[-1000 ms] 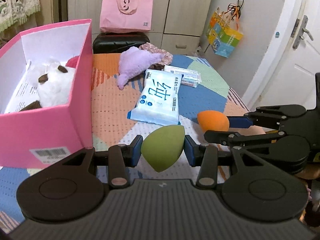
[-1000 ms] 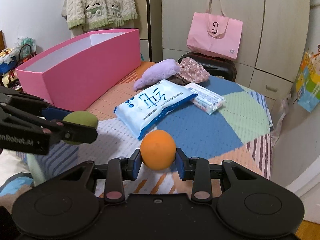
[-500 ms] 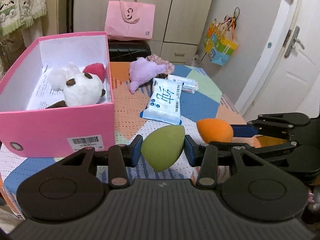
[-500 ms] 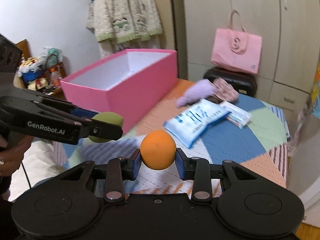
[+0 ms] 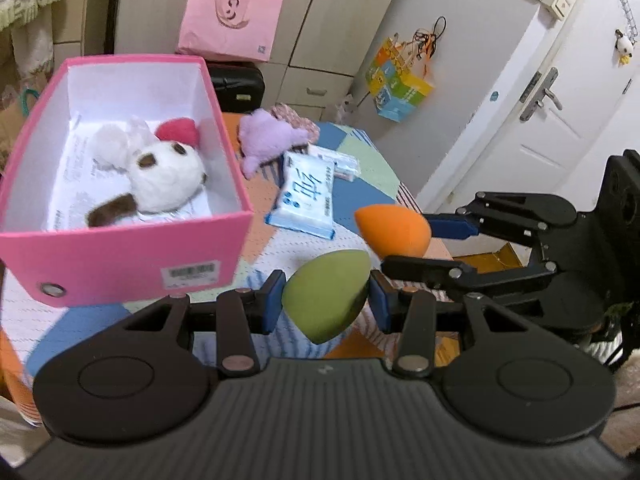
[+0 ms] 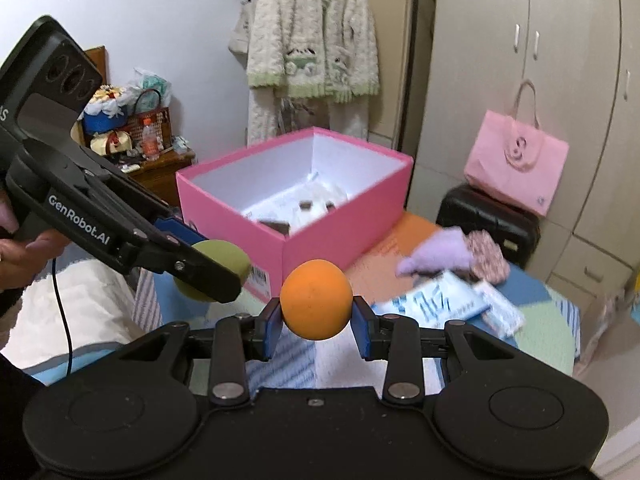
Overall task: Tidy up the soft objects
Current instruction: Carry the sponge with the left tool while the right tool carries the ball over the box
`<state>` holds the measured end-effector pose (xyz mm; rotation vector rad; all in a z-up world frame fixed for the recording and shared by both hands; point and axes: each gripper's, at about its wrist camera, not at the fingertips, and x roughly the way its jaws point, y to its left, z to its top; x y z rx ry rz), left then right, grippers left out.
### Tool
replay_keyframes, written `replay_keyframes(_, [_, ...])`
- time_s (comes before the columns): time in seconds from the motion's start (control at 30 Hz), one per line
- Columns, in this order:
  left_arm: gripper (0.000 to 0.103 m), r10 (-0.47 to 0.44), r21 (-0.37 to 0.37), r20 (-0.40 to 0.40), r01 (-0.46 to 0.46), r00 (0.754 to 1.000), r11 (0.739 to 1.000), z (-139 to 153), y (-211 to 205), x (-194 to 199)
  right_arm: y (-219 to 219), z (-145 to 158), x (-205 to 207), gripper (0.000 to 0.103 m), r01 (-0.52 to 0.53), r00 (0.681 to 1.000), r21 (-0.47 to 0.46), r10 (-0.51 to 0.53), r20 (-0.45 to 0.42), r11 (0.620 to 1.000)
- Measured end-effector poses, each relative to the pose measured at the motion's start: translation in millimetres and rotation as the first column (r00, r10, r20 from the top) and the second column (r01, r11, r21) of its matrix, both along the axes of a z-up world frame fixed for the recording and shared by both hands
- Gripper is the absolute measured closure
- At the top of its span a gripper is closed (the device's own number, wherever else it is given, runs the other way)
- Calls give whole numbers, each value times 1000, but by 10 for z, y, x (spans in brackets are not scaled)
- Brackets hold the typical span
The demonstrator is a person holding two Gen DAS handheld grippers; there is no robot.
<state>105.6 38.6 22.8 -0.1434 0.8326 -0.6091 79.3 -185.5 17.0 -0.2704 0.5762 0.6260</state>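
My left gripper (image 5: 326,296) is shut on a green egg-shaped sponge (image 5: 328,294), held in the air over the table's near end. To its right, my right gripper (image 6: 316,322) is shut on an orange sponge (image 6: 316,298), which the left wrist view shows as the orange sponge (image 5: 394,230). The open pink box (image 5: 120,256) stands to the left of both, with a white plush toy (image 5: 168,182) and a pink pom-pom (image 5: 176,130) inside. A purple plush (image 5: 268,138) lies on the patchwork cloth beyond the box.
A blue wet-wipe pack (image 5: 306,196) and a smaller tissue pack (image 5: 336,160) lie on the table (image 5: 360,168) past the sponges. A black case (image 6: 488,216) with a pink bag (image 6: 516,160) stands behind. A person's hand (image 6: 20,252) grips the left tool.
Both grippers have risen and drawn back with their sponges still held. The pink box now sits lower in view, so its inside and the white plush show fully.
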Motion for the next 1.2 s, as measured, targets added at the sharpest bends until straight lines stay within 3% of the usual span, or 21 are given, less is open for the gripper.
replay_keyframes(0.27, [60,49,5,95,-50,994,999,267,407,118,291,228,223,61,-49,996,14,48,75,999])
replay_keyframes(0.4, [60,100,-6,164,-101,981,995,388,622,220,362,250,464,61,-6,994,45,1,107,999])
replay_keyframes(0.67, [59,148,29,135,-153,980,988,270,726,782,607,206,1038,61,-49,998,101,44,51,994])
replay_keyframes(0.8, [59,177,92,117,-188,977,978,113,700,1135,827,134,1316,61,-64,997,59,61,56,996])
replay_keyframes(0.9, [59,166,211,113,-187,980,959,-24,600,1397,993,11,1515,61,-102,988,-58,108,110,993])
replay_keyframes(1.03, [59,130,274,40,-136,991,952,-177,522,1652,1074,-139,1863,61,-133,991,-86,135,23,987])
replay_keyframes(1.2, [59,139,341,20,-137,990,930,-259,515,1856,1162,-236,2072,61,-131,991,-123,131,-13,984])
